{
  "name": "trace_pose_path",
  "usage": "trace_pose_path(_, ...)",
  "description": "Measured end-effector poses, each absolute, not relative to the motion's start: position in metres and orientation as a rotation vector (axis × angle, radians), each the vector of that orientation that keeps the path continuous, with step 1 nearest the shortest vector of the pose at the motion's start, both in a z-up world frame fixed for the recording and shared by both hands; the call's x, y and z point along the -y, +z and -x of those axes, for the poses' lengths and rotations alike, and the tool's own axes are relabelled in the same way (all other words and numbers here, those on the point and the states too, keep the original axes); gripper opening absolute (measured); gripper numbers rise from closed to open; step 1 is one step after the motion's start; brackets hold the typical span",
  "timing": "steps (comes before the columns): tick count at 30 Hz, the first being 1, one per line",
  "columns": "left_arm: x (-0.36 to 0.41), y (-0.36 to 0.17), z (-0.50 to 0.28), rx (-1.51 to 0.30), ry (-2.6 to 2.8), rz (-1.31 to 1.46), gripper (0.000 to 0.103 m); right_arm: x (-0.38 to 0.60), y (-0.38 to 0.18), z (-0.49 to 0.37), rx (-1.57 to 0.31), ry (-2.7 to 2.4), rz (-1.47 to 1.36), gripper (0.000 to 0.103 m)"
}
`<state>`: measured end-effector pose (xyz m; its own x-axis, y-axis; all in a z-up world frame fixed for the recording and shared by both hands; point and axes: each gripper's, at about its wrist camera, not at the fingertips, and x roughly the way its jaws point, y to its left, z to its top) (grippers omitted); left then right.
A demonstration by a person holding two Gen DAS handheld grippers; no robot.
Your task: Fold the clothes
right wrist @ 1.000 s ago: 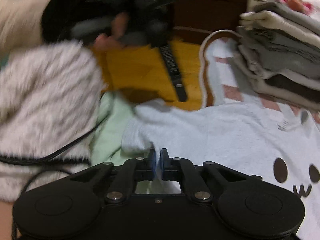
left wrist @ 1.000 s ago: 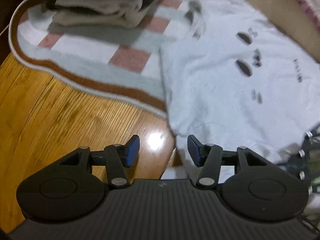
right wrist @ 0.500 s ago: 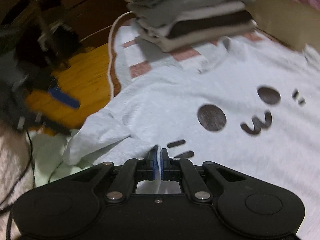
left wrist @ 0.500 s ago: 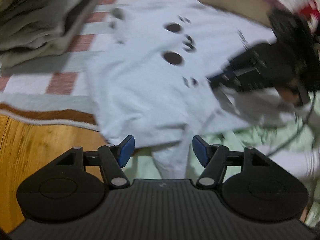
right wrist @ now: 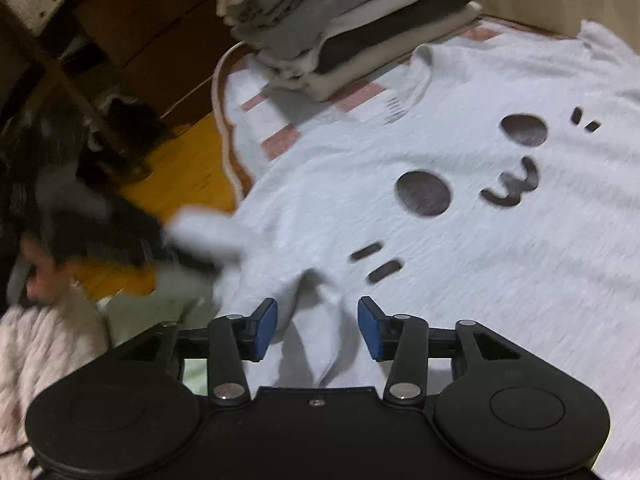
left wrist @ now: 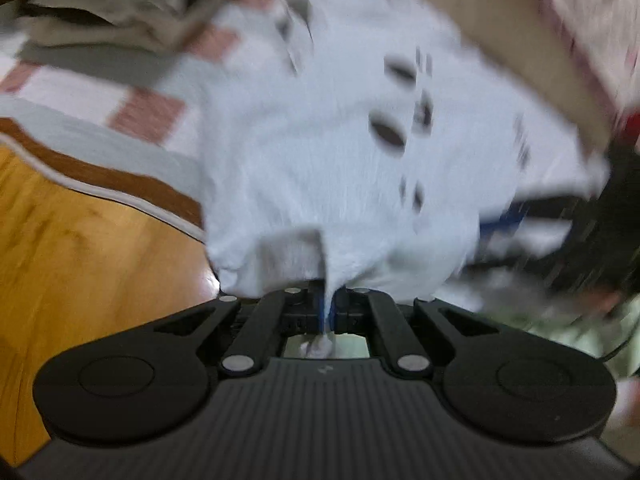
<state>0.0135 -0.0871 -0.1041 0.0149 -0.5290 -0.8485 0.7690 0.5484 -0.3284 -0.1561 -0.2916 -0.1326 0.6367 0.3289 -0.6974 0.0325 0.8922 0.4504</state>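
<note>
A white t-shirt point(left wrist: 320, 140) with a dark cartoon face lies spread over a checked rug point(left wrist: 140, 120). My left gripper point(left wrist: 328, 308) is shut on a pinch of the shirt's near edge, and the cloth rises in a peak from its pads. In the right wrist view the same shirt point(right wrist: 460, 260) fills the middle and right. My right gripper point(right wrist: 317, 328) has its jaws opening; a loose fold of the shirt lies between the blue pads point(right wrist: 266, 324) without being pressed. The left gripper is only a dark blur at the left edge of this view.
A stack of folded clothes point(right wrist: 340, 20) sits on the far end of the rug. Wooden floor point(left wrist: 80, 260) lies left of the rug. A pale green cloth point(right wrist: 160, 304) and a person's fuzzy sleeve point(right wrist: 40, 340) are near the shirt's lower corner.
The left gripper swung over the shirt's edge and closed on it. The right gripper, earlier shut on the shirt, rolled and opened, and the fold now lies loose between its pads.
</note>
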Motion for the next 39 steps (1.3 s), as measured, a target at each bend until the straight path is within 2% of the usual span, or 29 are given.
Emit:
trace_pose_path(4,0.053,-0.07,-0.025,-1.208,-1.006,-0.114,0.002,0.266,-0.132,0.161,-0.882,0.246,-0.319,0.054)
trace_pose_path(5,0.048,-0.069,-0.026,-1.237,-0.995,-0.098,0.002,0.257,-0.13,0.162,-0.859,0.262,-0.271,0.049)
trace_pose_path(6,0.042,-0.07,-0.026,-1.267,-0.969,-0.097,0.002,0.247,-0.126,0.164,-0.823,0.309,-0.229,0.015)
trace_pose_path(7,0.038,-0.074,-0.023,-1.285,-0.934,-0.13,0.002,0.237,-0.123,0.165,-0.795,0.35,-0.191,0.008)
trace_pose_path(10,0.028,-0.085,-0.018,-1.323,-0.819,-0.235,0.003,0.21,-0.116,0.166,-0.82,0.381,-0.099,0.01)
trace_pose_path(12,0.024,-0.094,-0.016,-1.329,-0.729,-0.312,0.005,0.201,-0.117,0.167,-0.841,0.388,-0.082,0.017)
trace_pose_path(14,0.026,-0.097,-0.011,-1.293,-0.651,-0.37,0.006,0.197,-0.118,0.17,-0.859,0.414,-0.096,0.017)
trace_pose_path(16,0.037,-0.09,0.001,-1.225,-0.627,-0.445,0.007,0.202,-0.116,0.176,-0.876,0.486,-0.18,0.022)
trace_pose_path(17,0.043,-0.085,0.011,-1.178,-0.625,-0.49,0.012,0.207,-0.113,0.181,-0.867,0.506,-0.228,0.024)
trace_pose_path(18,0.05,-0.078,0.023,-1.118,-0.624,-0.541,0.021,0.216,-0.108,0.188,-0.841,0.488,-0.272,0.026)
trace_pose_path(19,0.057,-0.071,0.035,-1.058,-0.622,-0.592,0.027,0.225,-0.103,0.195,-0.814,0.469,-0.315,0.033)
trace_pose_path(20,0.065,-0.066,0.046,-1.0,-0.625,-0.608,0.036,0.235,-0.098,0.204,-0.789,0.435,-0.353,0.048)
trace_pose_path(21,0.073,-0.061,0.056,-0.942,-0.628,-0.622,0.038,0.25,-0.093,0.218,-0.77,0.352,-0.371,0.051)
trace_pose_path(24,0.109,-0.061,0.071,-0.948,-0.731,-0.559,0.038,0.299,-0.081,0.265,-0.722,0.12,-0.412,0.051)
trace_pose_path(31,0.219,-0.065,0.131,-0.903,-1.007,-0.531,0.04,0.386,-0.07,0.414,-0.746,-0.335,-0.579,0.054)
trace_pose_path(36,0.275,-0.092,0.187,-0.955,-1.174,-0.555,0.041,0.387,-0.096,0.515,-0.739,-0.366,-0.771,0.055)
trace_pose_path(39,0.295,-0.11,0.211,-0.977,-1.21,-0.598,0.041,0.369,-0.119,0.537,-0.738,-0.287,-0.866,0.055)
